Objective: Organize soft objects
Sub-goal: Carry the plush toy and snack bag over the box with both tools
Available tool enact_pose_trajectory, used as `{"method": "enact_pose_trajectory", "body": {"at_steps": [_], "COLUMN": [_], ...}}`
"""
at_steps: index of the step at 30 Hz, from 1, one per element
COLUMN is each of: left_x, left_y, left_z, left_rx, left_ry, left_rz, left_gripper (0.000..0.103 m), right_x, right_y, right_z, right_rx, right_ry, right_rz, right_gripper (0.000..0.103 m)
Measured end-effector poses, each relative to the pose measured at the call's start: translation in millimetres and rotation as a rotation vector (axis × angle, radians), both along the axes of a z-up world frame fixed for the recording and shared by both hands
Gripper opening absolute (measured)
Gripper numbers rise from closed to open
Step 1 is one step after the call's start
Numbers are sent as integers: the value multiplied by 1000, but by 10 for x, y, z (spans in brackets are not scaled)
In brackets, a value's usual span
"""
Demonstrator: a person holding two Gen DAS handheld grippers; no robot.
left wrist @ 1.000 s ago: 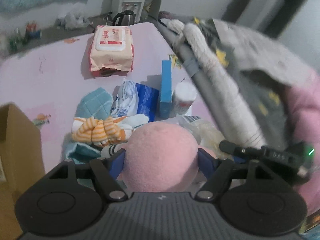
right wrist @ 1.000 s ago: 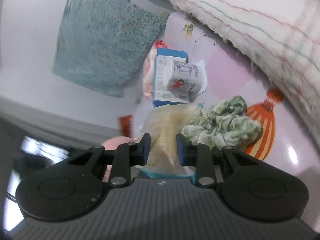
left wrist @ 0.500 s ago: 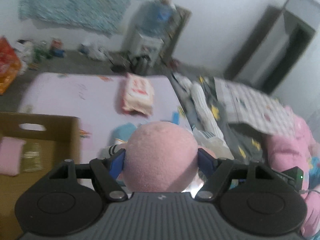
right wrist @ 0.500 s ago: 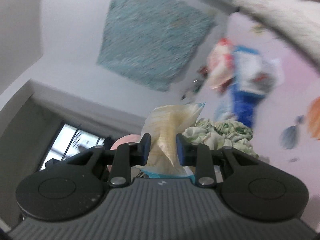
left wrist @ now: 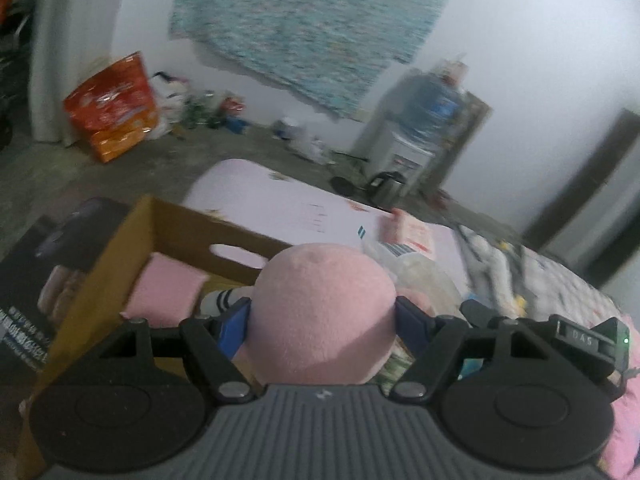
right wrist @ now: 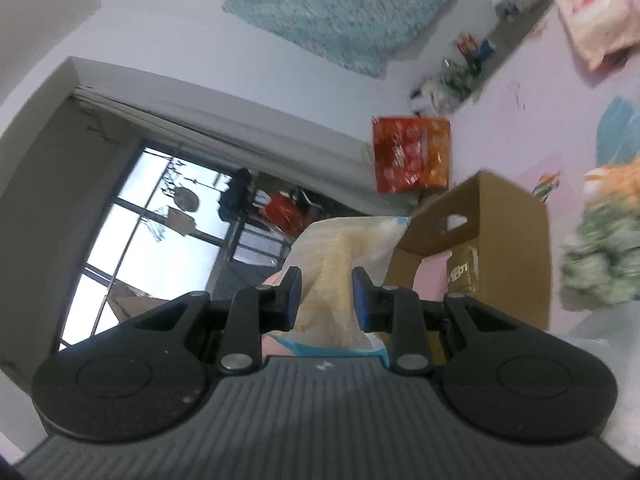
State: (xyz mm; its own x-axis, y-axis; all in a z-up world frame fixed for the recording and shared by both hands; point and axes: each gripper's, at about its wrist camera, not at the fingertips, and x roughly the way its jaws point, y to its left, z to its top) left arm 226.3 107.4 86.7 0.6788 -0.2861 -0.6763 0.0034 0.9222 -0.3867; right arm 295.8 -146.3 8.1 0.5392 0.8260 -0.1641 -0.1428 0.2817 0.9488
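Left gripper (left wrist: 322, 314): jaws spread wide and clamped on one round pink plush ball (left wrist: 320, 312), low centre of the left wrist view. One blue pad presses each side of the ball.

Right gripper (right wrist: 326, 294): jaws nearly together, pinching one cream-coloured crinkled bag (right wrist: 334, 264), centre of the right wrist view. The bag sticks up past the fingertips.

One cardboard box (left wrist: 100, 276), open, at lower left of the left wrist view, just beyond the ball. Inside it: one pink folded cloth (left wrist: 164, 292) and one striped white sock (left wrist: 222, 300), partly hidden. One handle cut-out shows in the far wall.

Pink table top (left wrist: 288, 204), mid frame: one packet of wet wipes (left wrist: 412, 232) at its right edge, blurred.

Right wrist view, right edge: one green ruffled cloth (right wrist: 600, 264), blurred, with one orange striped cloth (right wrist: 612, 180) above it.

Background: one teal rug (left wrist: 312, 24) hanging on the wall; one water dispenser (left wrist: 420, 136); one kettle (left wrist: 386, 186); one orange bag (left wrist: 114, 106) on the floor.
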Motion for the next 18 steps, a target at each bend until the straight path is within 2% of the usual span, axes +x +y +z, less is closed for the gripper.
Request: {"method": "enact_pose_trajectory", "body": {"at_steps": [5, 11, 15, 18], "left_x": [320, 669, 755, 804], "left_y": [369, 516, 525, 542], "left_z": [-370, -803, -1006, -1146], "left_rx": [-23, -6, 51, 60], "left_ry": [72, 127, 148, 181], "left_rz": [54, 97, 112, 111], "left_gripper": [76, 76, 76, 76], "right_x": [427, 901, 1143, 1191], "right_y": [484, 854, 1116, 1355], "right_z": [-117, -388, -519, -524], "right_rx": [-122, -277, -479, -633], "right_ry": [64, 105, 45, -18], "right_rz": [27, 19, 37, 61], "right_gripper": [25, 23, 25, 26]}}
